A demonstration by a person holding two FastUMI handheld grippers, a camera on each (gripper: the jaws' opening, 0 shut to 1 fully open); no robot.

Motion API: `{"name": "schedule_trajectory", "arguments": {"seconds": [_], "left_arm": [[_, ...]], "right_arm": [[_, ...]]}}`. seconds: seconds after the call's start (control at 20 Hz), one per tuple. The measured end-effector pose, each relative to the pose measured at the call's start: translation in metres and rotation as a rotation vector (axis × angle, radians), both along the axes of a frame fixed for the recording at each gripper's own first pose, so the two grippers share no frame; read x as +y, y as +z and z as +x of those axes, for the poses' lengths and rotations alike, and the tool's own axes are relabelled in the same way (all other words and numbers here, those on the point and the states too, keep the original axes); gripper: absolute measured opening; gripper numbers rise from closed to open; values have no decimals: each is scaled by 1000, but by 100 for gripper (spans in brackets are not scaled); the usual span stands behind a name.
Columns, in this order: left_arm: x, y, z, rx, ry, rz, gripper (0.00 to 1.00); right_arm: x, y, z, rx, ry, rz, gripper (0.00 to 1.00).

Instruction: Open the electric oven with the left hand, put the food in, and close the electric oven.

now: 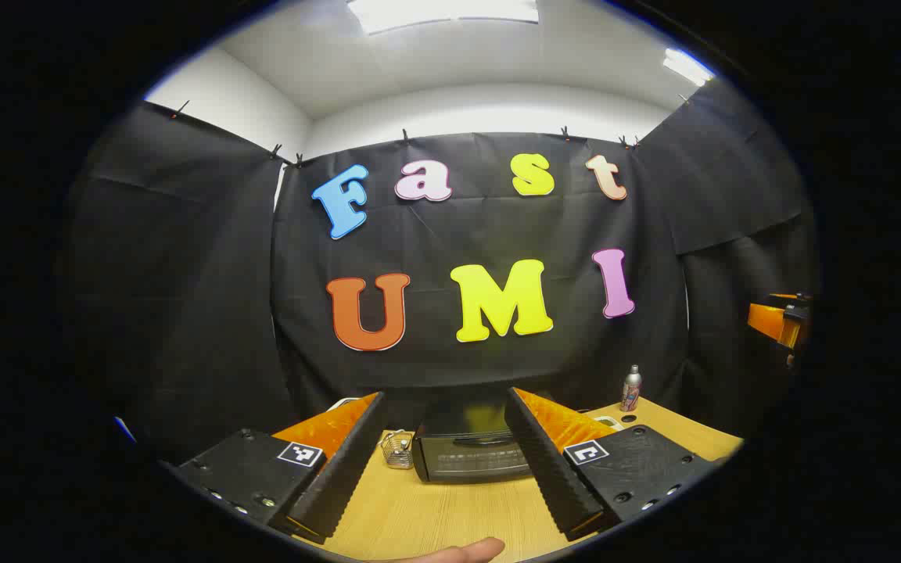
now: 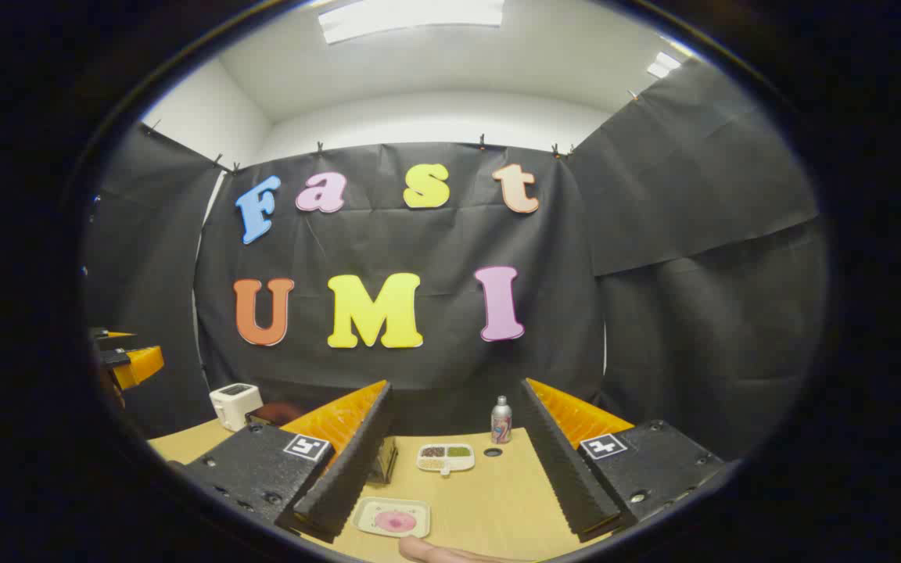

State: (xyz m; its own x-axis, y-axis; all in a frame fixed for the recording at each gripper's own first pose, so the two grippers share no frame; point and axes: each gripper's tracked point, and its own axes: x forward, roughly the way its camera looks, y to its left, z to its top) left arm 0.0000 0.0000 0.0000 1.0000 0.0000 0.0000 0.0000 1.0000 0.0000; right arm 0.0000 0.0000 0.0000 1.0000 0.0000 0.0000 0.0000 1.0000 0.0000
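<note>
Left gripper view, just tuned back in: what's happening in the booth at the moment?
Nothing has been grasped yet. The left gripper is held open above the wooden table, aimed at the black electric oven, whose door looks closed. A small wire basket sits beside the oven. The right gripper is also open, looking over a tray of food with something pink on it, near a divided dish and a small can. A white toaster stands off to the side.

black cloth walls (image 2: 693, 258), white ceiling (image 1: 450, 70) with bright light panels (image 2: 411, 16), pale wooden table (image 1: 419, 508)
</note>
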Motion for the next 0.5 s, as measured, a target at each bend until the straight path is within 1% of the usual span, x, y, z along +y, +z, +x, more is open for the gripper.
{"name": "schedule_trajectory", "arguments": {"seconds": [0.25, 0.5], "left_arm": [[-9, 1, -3, 0, -39, -19, 96], [-12, 8, -7, -22, -48, -11, 96]], "right_arm": [[-4, -2, 1, 4, -3, 2, 98], [-5, -1, 1, -4, 6, 0, 98]]}}
